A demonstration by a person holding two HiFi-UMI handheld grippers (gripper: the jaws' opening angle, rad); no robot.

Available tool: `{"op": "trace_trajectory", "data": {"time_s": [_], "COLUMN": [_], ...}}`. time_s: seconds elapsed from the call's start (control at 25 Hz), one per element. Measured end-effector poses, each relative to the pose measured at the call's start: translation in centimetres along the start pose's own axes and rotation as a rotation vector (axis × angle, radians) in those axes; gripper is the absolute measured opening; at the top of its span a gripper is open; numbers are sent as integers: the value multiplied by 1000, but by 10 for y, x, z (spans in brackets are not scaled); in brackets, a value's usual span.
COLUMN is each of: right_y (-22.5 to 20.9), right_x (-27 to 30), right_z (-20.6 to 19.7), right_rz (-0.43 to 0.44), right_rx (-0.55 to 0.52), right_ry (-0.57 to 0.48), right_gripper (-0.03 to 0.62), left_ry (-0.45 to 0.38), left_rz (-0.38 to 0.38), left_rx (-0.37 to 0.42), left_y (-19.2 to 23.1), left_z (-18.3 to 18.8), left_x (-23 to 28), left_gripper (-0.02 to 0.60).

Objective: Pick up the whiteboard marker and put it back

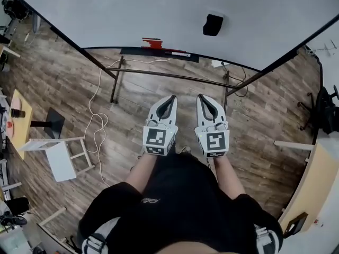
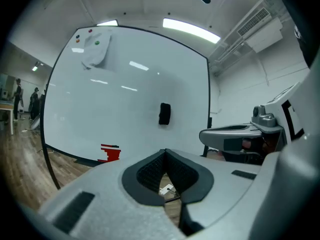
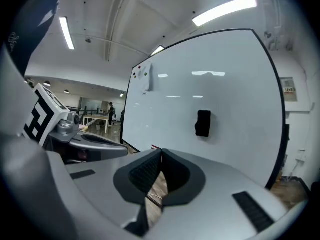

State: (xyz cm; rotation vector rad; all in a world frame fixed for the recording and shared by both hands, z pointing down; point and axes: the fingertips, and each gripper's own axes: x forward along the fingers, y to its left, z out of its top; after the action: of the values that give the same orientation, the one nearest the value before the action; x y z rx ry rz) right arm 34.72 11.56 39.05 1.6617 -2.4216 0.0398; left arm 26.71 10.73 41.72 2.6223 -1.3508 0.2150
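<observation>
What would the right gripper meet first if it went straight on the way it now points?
The right gripper would probably meet the whiteboard, left of the black eraser; nothing shows between them, though depth is unclear.

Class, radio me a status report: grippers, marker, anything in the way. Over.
Left gripper shut, empty. Right gripper shut, empty. Marker not made out from here; red item by the whiteboard tray. No obstacle seen ahead.
</observation>
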Motion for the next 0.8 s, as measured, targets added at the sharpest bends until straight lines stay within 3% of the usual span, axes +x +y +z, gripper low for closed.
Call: {"op": "trace_trajectory", "data": {"time_s": [0.2,0.52,0.8], "right_y": [2,34,23], "right_x": [47,130,175], "right_z": [-7,-24,-49], "right_rz": [1,51,66], "right_rx": [-32,-118,-218], "right_ry": [81,220,346], "right_gripper": [3,5,5], "left_ry": [3,69,84], "left_rz": [-22,-7,23], "left_rx": [-21,-132,-173], "left_y": [39,125,158], "left_z": [5,-27,-37], "left_x": [16,28,48], "left_gripper": [6,8,7]}}
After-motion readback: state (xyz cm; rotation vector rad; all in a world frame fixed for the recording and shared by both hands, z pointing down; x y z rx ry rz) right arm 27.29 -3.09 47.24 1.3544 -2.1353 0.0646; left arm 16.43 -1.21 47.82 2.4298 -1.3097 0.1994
